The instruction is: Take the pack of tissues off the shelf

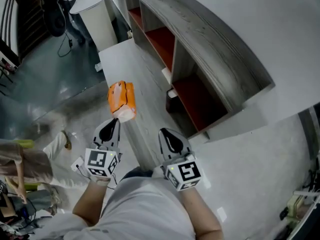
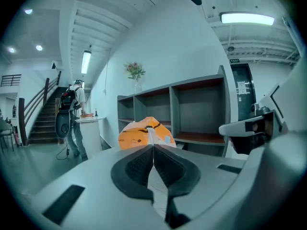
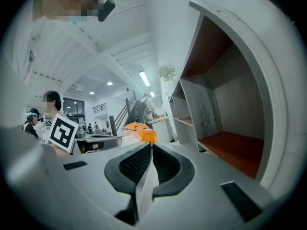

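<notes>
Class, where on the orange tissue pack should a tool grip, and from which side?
Grip the tissue pack by its flat end seam, from the near end: the body bulges, the seam is thin. The left tool pinches it there.

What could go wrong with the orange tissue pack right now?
1. The left hand-held gripper pinches only the thin end flap of the pack of tissues, so the pack could slip out or the wrapper could tear.
2. The pack hangs in the air, so a slip would likely drop it. The right hand-held gripper is shut and empty, not supporting it.
</notes>
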`<state>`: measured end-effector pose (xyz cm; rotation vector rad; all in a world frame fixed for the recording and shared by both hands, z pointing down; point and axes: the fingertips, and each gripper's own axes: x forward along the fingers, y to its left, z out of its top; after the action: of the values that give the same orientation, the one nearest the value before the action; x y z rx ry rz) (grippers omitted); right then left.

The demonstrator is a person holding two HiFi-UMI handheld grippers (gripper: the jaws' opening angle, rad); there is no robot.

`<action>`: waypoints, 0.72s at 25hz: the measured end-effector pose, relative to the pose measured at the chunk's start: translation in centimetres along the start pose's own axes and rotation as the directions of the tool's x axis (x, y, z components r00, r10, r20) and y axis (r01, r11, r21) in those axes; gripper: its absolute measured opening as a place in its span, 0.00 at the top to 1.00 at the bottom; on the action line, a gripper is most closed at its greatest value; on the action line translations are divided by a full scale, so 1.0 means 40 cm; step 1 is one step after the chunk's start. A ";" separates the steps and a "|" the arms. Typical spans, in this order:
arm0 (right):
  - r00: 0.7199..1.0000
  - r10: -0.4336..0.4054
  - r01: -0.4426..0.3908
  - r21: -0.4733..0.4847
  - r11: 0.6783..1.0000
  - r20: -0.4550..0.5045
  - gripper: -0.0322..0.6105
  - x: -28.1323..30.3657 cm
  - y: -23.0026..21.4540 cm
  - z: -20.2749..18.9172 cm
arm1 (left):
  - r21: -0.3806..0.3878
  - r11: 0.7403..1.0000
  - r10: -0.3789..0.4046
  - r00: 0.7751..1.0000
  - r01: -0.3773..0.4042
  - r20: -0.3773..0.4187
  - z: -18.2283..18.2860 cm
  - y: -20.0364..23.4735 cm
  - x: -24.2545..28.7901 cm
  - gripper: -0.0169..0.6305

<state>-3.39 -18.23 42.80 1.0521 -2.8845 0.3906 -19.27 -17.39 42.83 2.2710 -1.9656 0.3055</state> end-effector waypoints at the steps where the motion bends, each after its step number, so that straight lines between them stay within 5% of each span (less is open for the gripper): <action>1: 1.000 0.000 0.000 0.000 1.000 0.000 0.91 0.002 -0.001 0.000 | -0.006 1.000 -0.005 1.000 0.005 0.000 -0.003 -0.008 -0.004 0.94; 18: 0.998 -0.064 0.064 -0.006 0.998 0.005 0.91 -0.028 -0.056 -0.001 | -0.055 0.980 -0.189 0.982 0.190 0.026 -0.025 -0.151 0.010 0.94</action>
<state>-1.09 -19.17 43.20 1.1425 -2.8451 0.3755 -13.33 -16.66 44.14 2.4100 -1.7250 0.2035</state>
